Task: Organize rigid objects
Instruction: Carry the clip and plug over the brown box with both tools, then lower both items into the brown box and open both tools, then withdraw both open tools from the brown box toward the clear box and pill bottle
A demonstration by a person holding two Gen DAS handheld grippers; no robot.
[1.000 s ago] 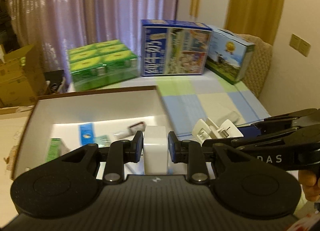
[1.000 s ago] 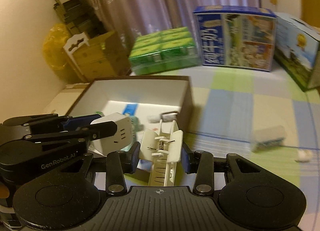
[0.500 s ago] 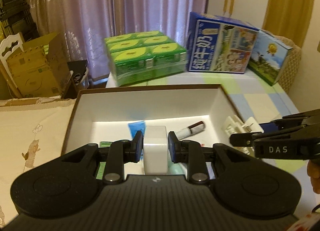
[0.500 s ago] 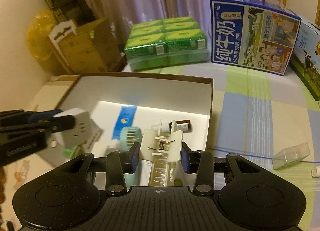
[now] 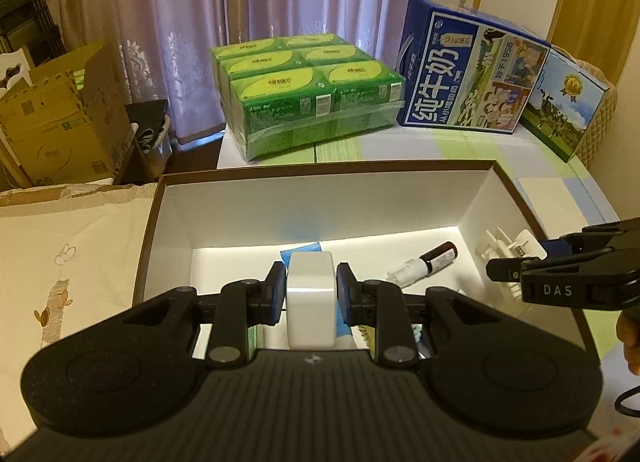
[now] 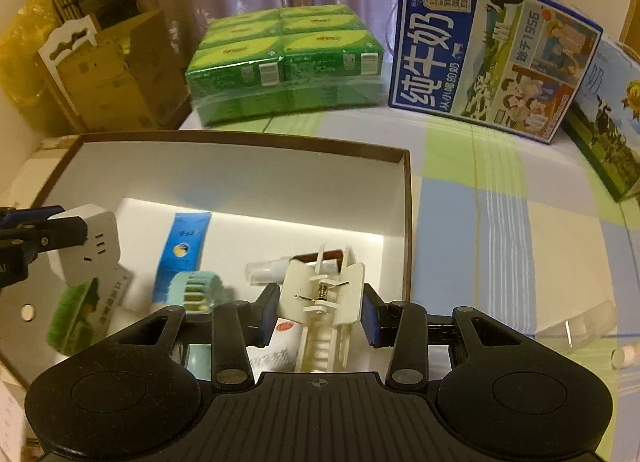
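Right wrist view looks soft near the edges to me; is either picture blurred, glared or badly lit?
Right wrist view: the white adapter at the left edge is smeared, the cream clip sharp. Left wrist view: sharp; a bright band of light crosses the box floor under its shadowed far wall. Both: warm dim light, fisheye bending at the edges.

Both cameras ride their grippers, tilted steeply down and close over the open white box (image 5: 508, 197) on the checked tablecloth (image 6: 500, 197). The left view looks from the box's left half, the right from nearer its right wall — probably. Both share the box interior, green cartons (image 5: 308, 89) and curtain (image 5: 200, 9) beyond.
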